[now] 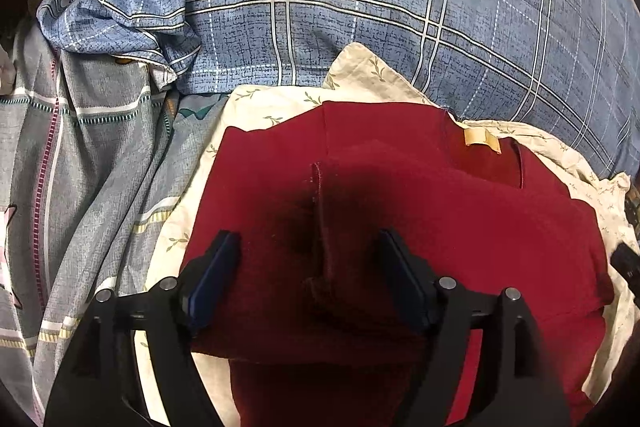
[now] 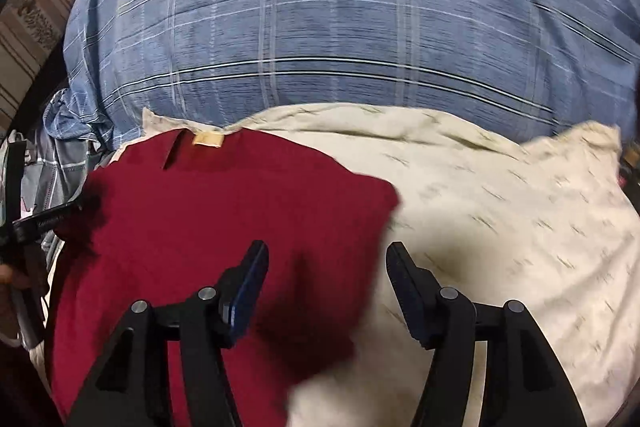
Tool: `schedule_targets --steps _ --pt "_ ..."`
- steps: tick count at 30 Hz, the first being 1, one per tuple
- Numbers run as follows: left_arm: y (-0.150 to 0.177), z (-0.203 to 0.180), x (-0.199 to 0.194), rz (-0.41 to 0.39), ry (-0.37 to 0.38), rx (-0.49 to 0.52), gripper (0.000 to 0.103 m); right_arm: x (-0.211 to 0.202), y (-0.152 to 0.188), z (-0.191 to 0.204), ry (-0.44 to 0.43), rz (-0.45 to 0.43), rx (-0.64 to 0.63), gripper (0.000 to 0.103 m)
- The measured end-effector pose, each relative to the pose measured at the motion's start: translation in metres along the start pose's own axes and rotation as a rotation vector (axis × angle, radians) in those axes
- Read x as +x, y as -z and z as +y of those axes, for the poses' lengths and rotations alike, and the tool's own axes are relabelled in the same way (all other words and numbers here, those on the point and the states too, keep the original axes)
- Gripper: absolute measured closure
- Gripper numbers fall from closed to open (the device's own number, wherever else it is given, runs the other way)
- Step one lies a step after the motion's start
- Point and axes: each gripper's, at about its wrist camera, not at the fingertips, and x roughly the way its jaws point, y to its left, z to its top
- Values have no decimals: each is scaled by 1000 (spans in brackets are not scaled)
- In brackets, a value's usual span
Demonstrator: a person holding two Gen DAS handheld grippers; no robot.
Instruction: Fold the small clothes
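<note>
A dark red garment (image 1: 460, 227) lies flattened on a cream cloth with a leaf print (image 1: 272, 107), its tan neck label (image 1: 482, 141) toward the far side. My left gripper (image 1: 310, 251) hovers over the garment's middle, open, with a raised folded edge (image 1: 320, 211) running between its blue pads but untouched by them. In the right wrist view the red garment (image 2: 192, 219) fills the left half, label (image 2: 208, 139) at the top. My right gripper (image 2: 328, 263) is open above the garment's right edge, nothing clamped.
A blue plaid duvet (image 1: 360, 7) bulges behind the cream cloth (image 2: 500, 207). Crumpled grey striped fabric (image 1: 80, 155) lies to the left. Part of the other gripper (image 2: 40, 223) shows at the left edge of the right wrist view.
</note>
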Motion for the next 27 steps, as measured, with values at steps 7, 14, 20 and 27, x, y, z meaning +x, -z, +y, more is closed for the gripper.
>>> schedule_targets --steps 7,14,20,27 --pt "2 -2 -2 -15 -10 12 27 45 2 -2 17 71 45 47" --pt "11 -7 -26 -53 -7 30 27 -10 19 -1 -18 52 75 39" --pt "30 -10 -57 -63 -6 62 27 -39 49 1 -47 90 56 36" --pt "56 -4 -83 -55 26 34 27 -38 65 -3 -86 111 114 36"
